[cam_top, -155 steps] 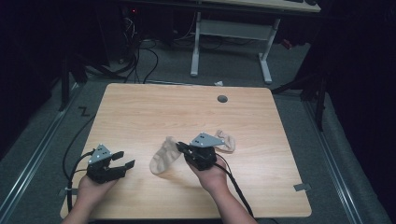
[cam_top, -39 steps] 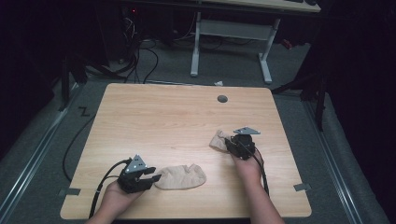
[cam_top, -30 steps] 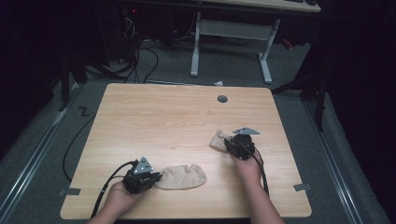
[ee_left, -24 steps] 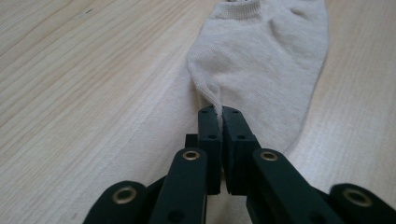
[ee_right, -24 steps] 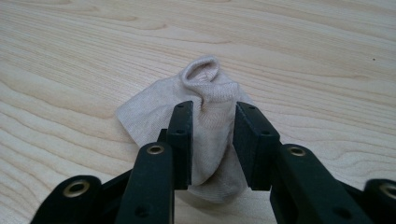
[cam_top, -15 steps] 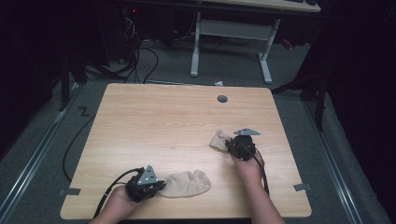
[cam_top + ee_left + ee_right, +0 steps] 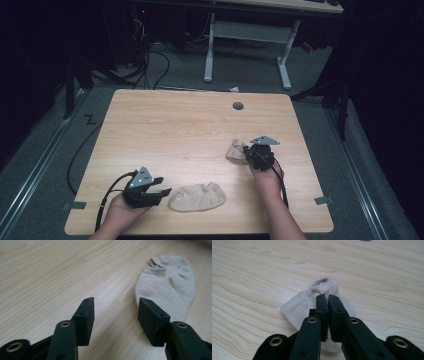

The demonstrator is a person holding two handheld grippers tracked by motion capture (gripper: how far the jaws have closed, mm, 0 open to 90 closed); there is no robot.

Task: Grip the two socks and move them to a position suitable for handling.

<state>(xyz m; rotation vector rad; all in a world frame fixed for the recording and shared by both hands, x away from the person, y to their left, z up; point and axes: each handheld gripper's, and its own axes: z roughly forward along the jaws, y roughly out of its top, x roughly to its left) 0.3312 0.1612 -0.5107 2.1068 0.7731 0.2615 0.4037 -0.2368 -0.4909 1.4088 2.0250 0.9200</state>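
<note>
A beige sock [image 7: 197, 197] lies flat near the wooden table's [image 7: 190, 130] front edge. My left gripper [image 7: 161, 192] sits just left of it. Its jaws have just been opening and nothing is between them. In the left gripper view, that sock [image 7: 170, 282] lies just beyond the right jaw of the left gripper [image 7: 116, 308]. A second beige sock [image 7: 235, 151] is bunched at the right. My right gripper [image 7: 248, 153] has just been closing and pinches its fabric. In the right gripper view, the right gripper [image 7: 328, 298] is shut on the sock [image 7: 297, 307] just below the rolled cuff.
A round cable hole [image 7: 238, 105] sits near the table's far edge. Beyond the table stands a white desk frame [image 7: 250, 35], with cables [image 7: 150, 55] on the grey floor. Each gripper's cable trails off the front edge.
My left gripper has let go of the near sock and drawn back a little to the left; the sock stays flat. The right hand has kept still on the bunched sock.
</note>
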